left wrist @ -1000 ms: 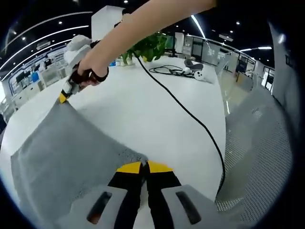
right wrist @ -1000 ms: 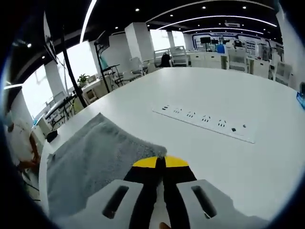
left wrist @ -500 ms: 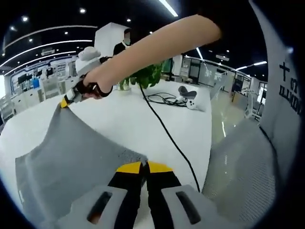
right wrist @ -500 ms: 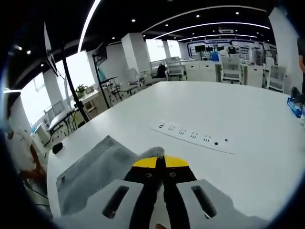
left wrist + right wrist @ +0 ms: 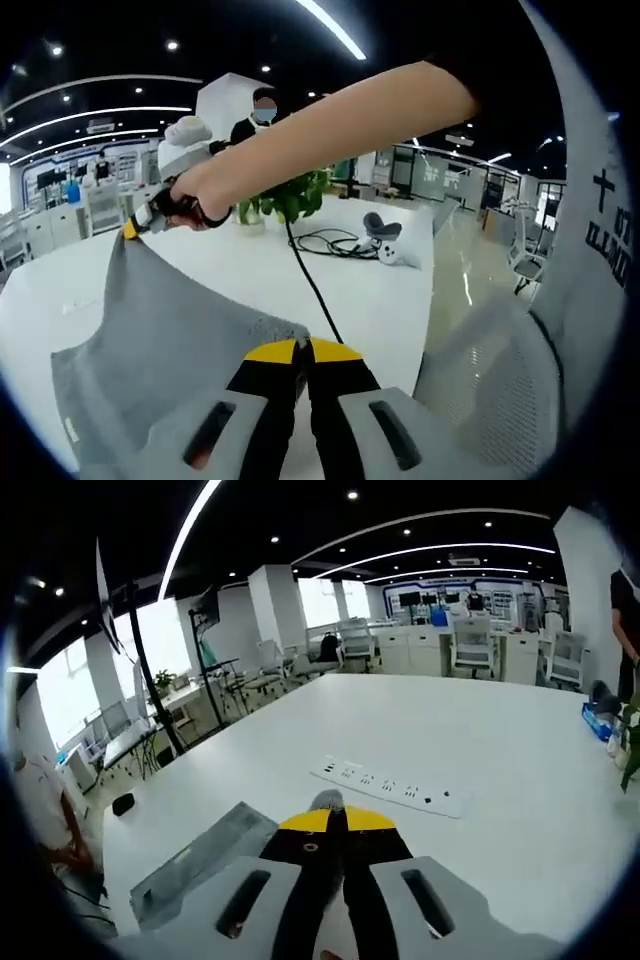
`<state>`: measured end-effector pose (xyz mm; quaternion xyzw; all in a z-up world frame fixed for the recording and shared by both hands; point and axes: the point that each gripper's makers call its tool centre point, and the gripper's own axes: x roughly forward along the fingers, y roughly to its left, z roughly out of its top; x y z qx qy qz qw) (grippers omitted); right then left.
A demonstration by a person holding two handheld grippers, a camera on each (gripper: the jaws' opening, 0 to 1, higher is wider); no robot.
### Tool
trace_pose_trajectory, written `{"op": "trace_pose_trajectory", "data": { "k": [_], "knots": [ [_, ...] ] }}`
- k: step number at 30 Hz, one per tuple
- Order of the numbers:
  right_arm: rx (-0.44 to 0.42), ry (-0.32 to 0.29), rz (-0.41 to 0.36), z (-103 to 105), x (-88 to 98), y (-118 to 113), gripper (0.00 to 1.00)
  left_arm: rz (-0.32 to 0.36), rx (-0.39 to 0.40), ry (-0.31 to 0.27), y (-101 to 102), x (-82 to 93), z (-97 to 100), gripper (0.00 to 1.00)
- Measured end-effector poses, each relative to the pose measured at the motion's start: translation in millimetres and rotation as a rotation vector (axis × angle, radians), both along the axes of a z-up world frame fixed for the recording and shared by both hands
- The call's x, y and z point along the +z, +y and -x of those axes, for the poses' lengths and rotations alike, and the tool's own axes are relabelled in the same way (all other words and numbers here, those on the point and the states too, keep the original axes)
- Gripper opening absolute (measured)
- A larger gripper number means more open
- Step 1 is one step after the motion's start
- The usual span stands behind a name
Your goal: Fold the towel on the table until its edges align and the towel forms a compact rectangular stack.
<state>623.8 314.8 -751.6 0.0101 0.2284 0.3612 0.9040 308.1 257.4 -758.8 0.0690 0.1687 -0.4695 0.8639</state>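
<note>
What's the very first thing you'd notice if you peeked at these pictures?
A big grey towel is held up above the white table, pinched at one corner by the left gripper and at another by the right gripper at the end of a person's arm. In the right gripper view, a white power strip lies on the table.

We read the towel [image 5: 150, 330] as grey cloth, matt, with a rough nubby pile; in the right gripper view its edge [image 5: 205, 855] looks equally dull. The table [image 5: 500, 770] looks like a smooth white laminate with a soft sheen. Left gripper [image 5: 303, 350] and right gripper [image 5: 336, 820]: matt yellow tips, black jaws, light grey smooth plastic bodies. The power strip [image 5: 390, 788] is white plastic, smooth. The cable [image 5: 310, 285] is black, slightly glossy. The chair back [image 5: 490, 390] is grey perforated mesh.
</note>
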Motion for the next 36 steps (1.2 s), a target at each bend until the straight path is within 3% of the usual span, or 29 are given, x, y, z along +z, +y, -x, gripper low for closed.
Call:
{"op": "trace_pose_trajectory", "data": {
  "k": [8, 17, 25, 36],
  "knots": [
    [-0.03, -0.001, -0.005, 5, 11.9, -12, 0.0, 0.004, -0.008, -0.025, -6, 9.9, 7.7, 0.03],
    [-0.047, 0.007, -0.009, 8, 10.2, -14, 0.0, 0.025, 0.028, -0.024, 5, 14.9, 6.6, 0.03],
    [-0.03, 0.021, -0.013, 8, 7.4, 2, 0.01, 0.023, 0.065, -0.022, 28, 14.8, 9.1, 0.03],
    [-0.011, 0.046, -0.019, 12, 0.4, 27, 0.01, 0.047, 0.199, 0.004, 77, 10.7, 11.3, 0.03]
  ]
}}
